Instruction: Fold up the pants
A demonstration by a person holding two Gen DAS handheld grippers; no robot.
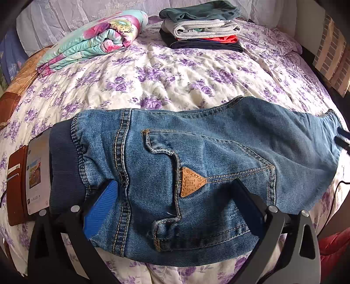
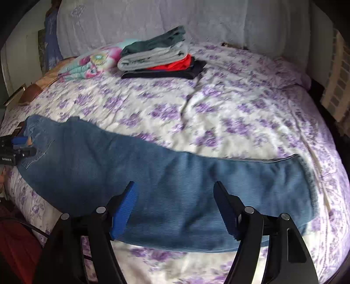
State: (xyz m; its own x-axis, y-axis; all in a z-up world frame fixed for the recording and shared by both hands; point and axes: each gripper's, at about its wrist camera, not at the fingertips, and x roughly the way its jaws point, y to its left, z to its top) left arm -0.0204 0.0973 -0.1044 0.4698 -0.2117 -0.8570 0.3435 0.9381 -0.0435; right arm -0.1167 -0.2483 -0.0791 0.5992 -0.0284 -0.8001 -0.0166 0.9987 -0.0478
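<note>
Jeans point(image 1: 196, 166) pocket patch point(image 1: 191, 181) shows only leftward.

Bedspread point(image 2: 218, 104) lies bare between jeans point(image 2: 175, 196) and clothes stack point(image 2: 159, 59).

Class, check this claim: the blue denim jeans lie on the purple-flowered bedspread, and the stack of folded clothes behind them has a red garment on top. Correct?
Not quite. The top of the stack of folded clothes is a dark green garment; the red garment lies lower down, as the left wrist view shows. The blue denim jeans do lie on the purple-flowered bedspread.
</note>
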